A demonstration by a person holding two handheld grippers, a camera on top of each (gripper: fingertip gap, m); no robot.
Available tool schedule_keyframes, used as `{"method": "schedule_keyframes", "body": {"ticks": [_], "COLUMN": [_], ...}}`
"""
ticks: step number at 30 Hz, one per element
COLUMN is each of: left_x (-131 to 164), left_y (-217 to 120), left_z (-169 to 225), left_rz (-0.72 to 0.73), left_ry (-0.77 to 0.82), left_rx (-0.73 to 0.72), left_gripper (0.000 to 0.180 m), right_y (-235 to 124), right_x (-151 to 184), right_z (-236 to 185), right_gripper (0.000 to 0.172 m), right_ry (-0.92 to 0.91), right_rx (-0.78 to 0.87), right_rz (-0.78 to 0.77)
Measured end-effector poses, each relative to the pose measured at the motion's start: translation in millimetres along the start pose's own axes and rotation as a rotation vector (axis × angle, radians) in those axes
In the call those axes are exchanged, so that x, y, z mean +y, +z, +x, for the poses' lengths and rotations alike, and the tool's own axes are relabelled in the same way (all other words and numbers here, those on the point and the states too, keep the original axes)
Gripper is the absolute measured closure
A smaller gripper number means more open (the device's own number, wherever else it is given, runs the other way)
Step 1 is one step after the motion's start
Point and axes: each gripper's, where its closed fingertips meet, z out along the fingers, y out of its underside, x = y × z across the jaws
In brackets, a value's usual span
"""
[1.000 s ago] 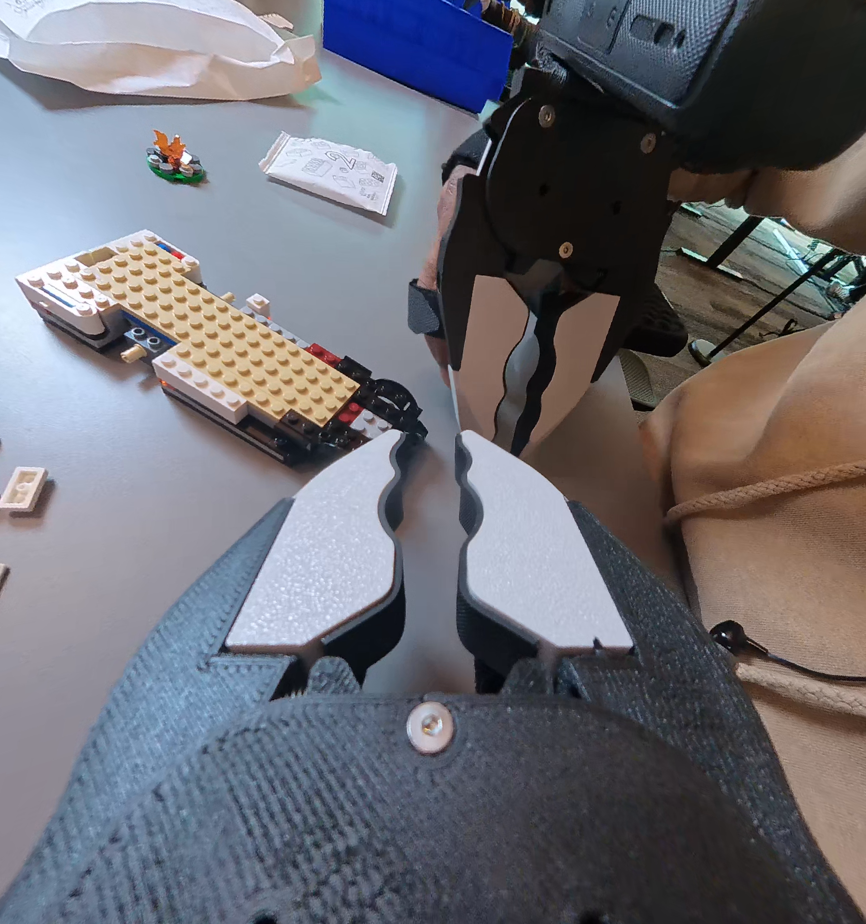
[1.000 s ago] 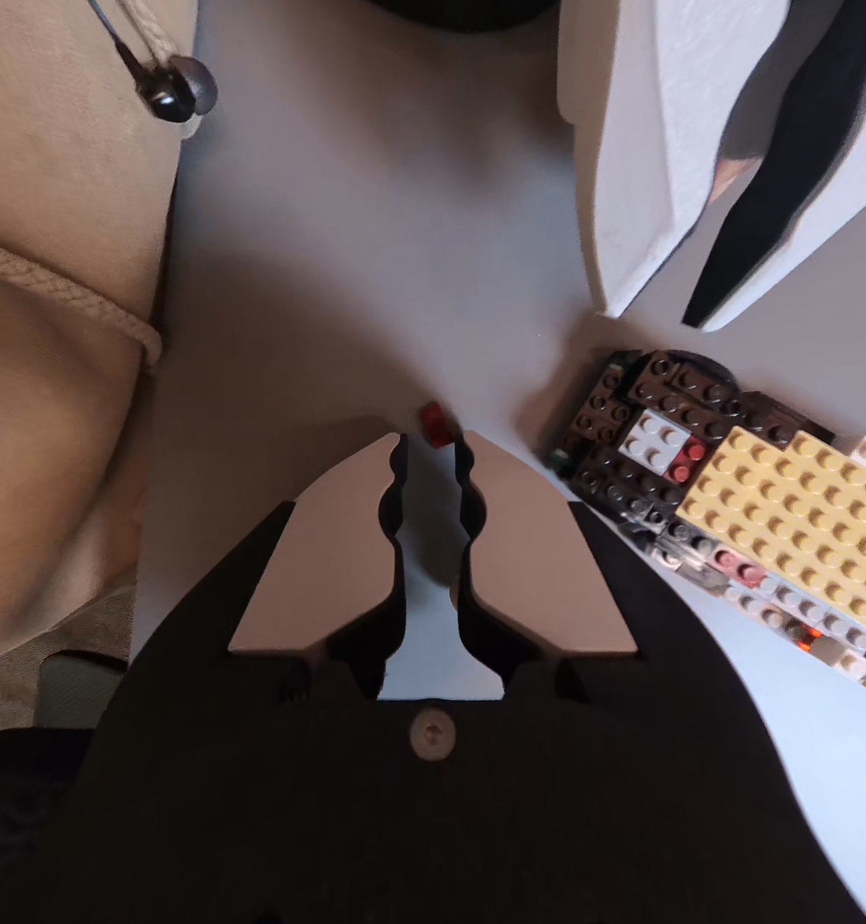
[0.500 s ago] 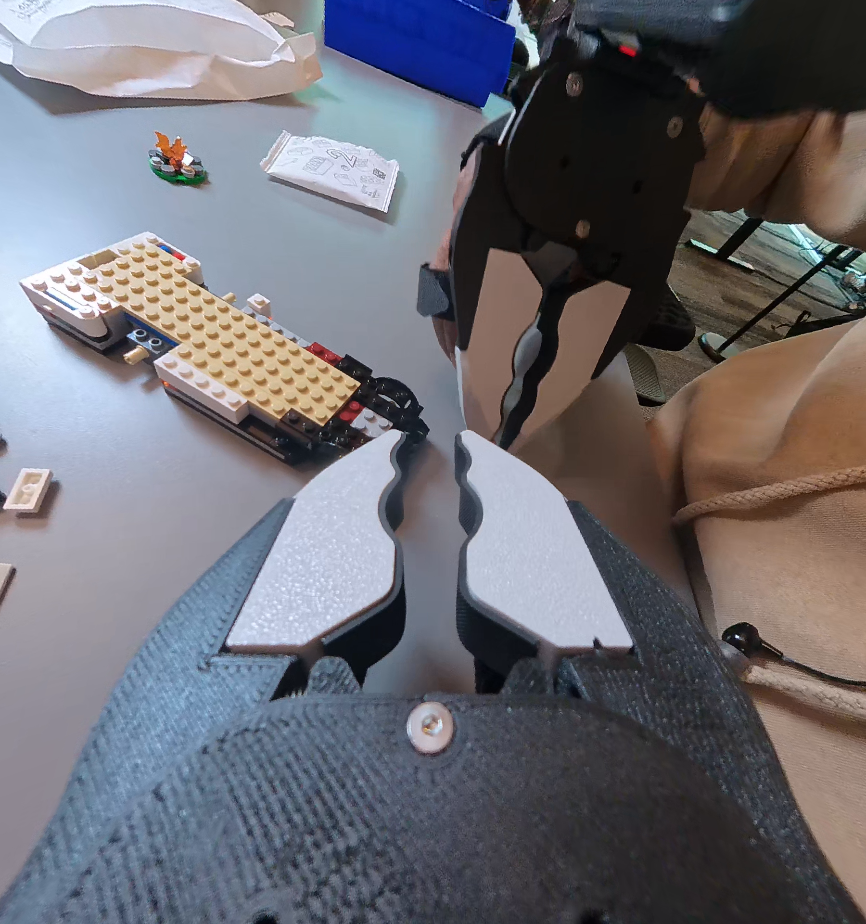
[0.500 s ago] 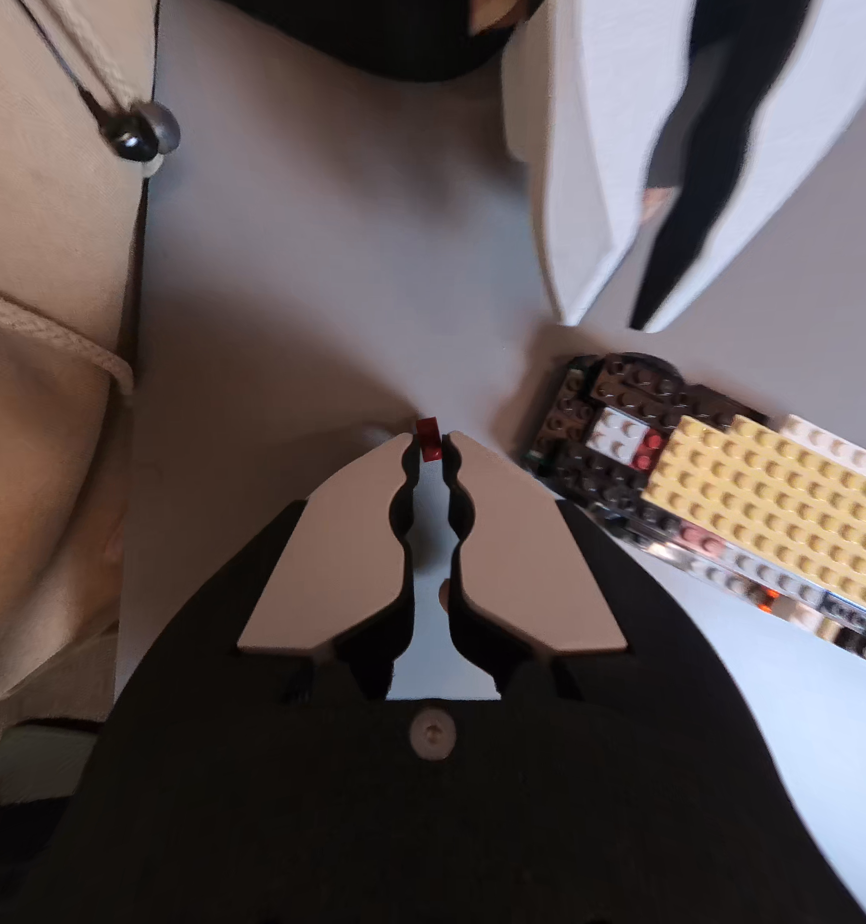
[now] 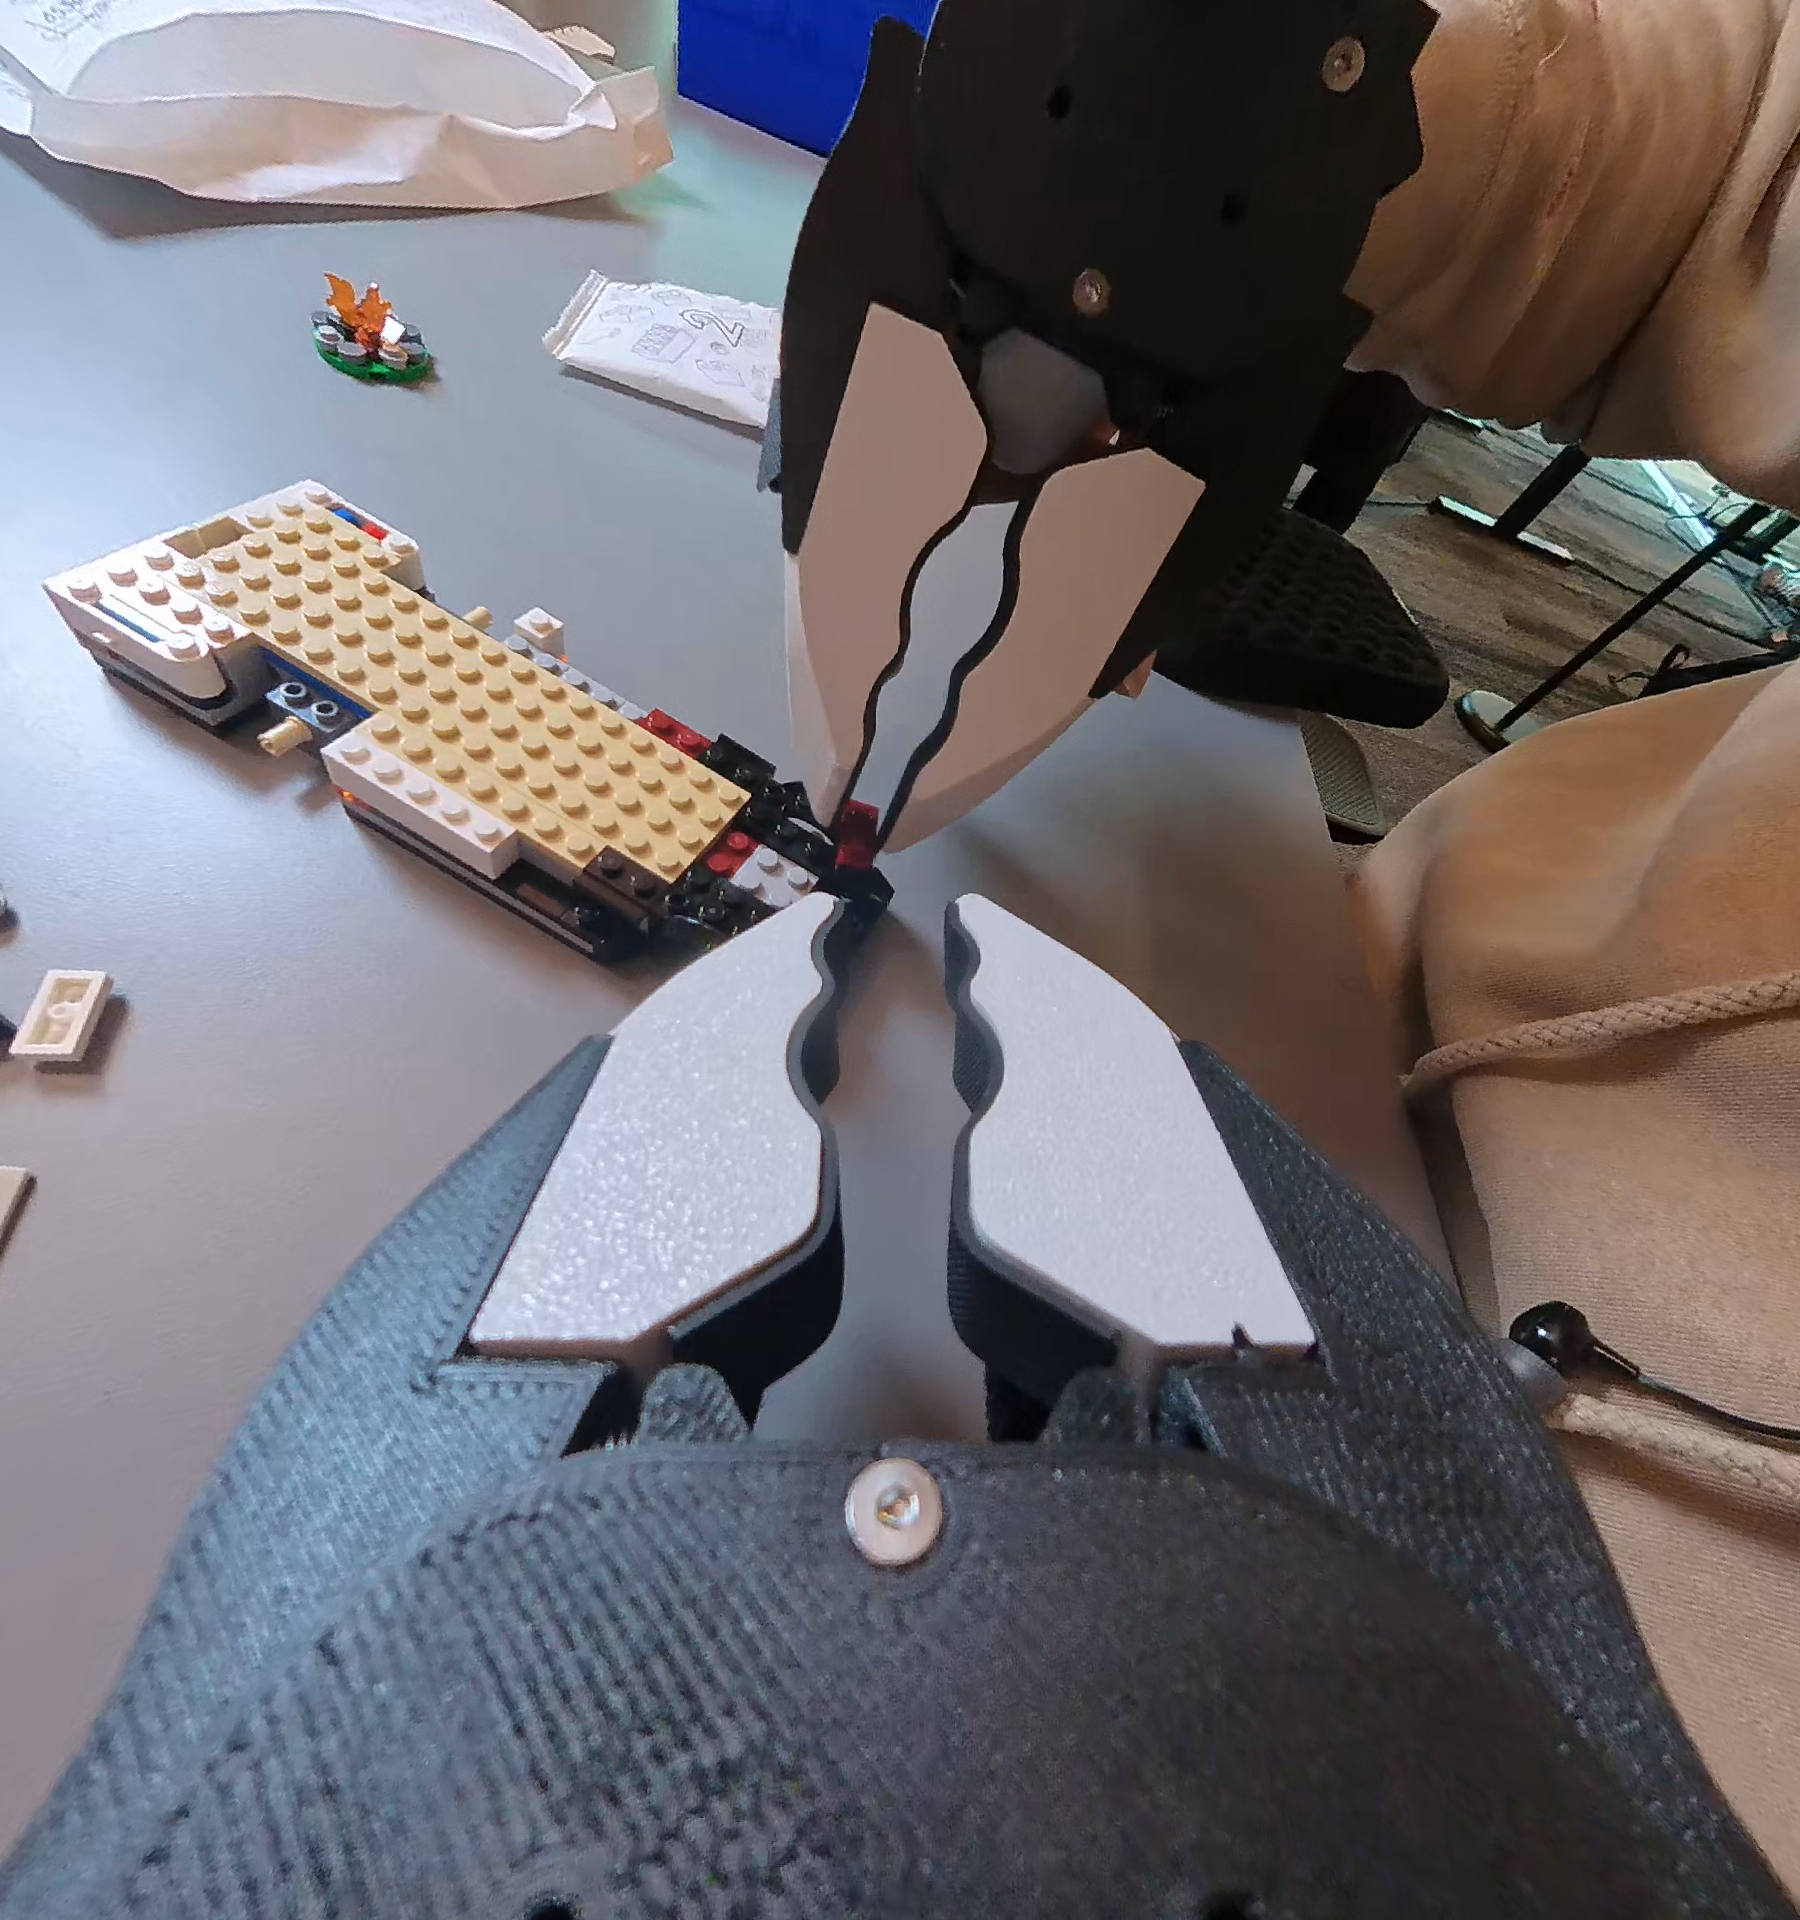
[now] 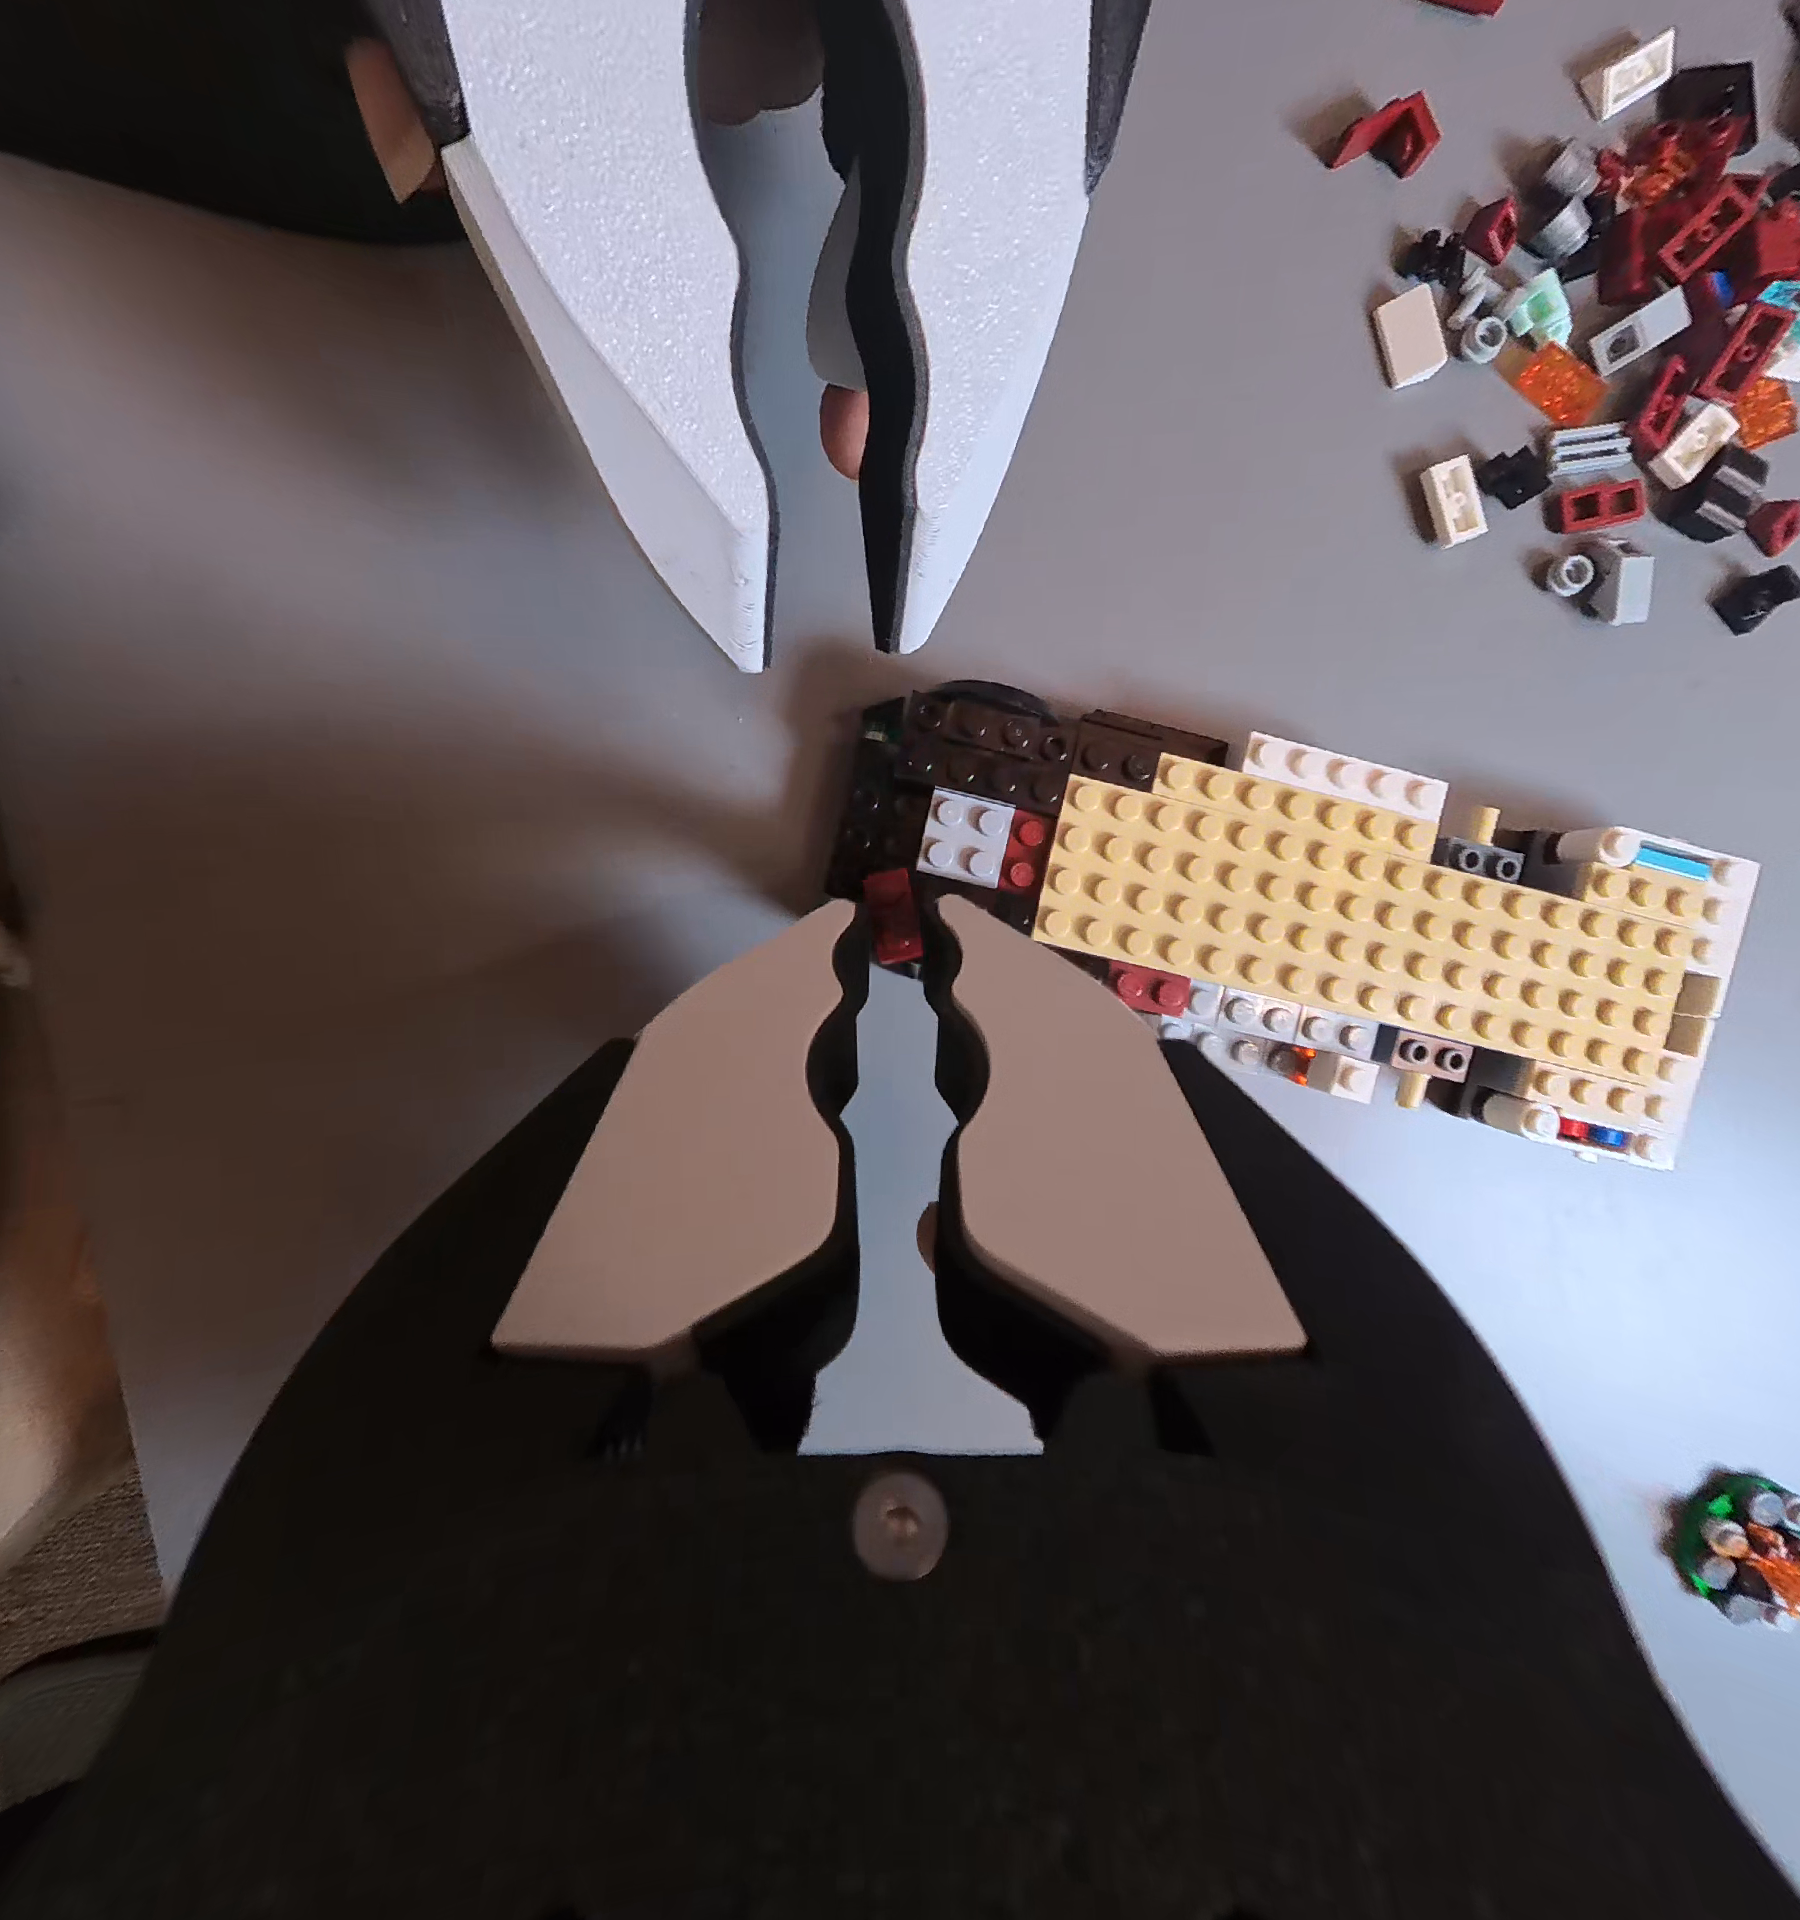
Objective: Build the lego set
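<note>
Red brick [image 6: 894,914]: small, light, rigid, likely slippery; right tool [image 6: 896,920] is pinching its sides over brick model [image 6: 1291,894]. Left tool [image 5: 891,909] is hovering narrowly parted, gripping nothing.

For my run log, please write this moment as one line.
right gripper: shut on small red brick, at dark end of brick model | left gripper: open, holding nothing, beside same end

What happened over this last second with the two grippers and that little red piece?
The right gripper closed on the small dark red brick, lifted it from the bare grey table and carried it to the black end of the tan-topped brick model. The left gripper stayed open beside that end; the model did not move.
</note>
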Motion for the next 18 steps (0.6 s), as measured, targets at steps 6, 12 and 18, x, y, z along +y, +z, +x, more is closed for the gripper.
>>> {"method": "schedule_keyframes", "body": {"ticks": [6, 12, 18], "left_x": [0.4, 0.3, 0.4], "left_y": [0.3, 0.1, -0.1], "left_z": [0.3, 0.3, 0.5], "left_rz": [-0.003, -0.002, -0.002], "left_ry": [0.005, 0.005, 0.008], "left_rx": [-0.002, -0.003, -0.005], "left_gripper": [0.164, 0.164, 0.164], "right_y": [0.9, 0.6, 0.0], "right_x": [1.1, 1.4, 1.2], "right_z": [-2.2, -2.6, -1.4], "right_gripper": [0.16, 0.162, 0.163], "right_ry": [0.014, 0.01, 0.037], "right_rx": [0.0, 0.017, 0.031], "right_rz": [-0.001, -0.005, 0.0]}}
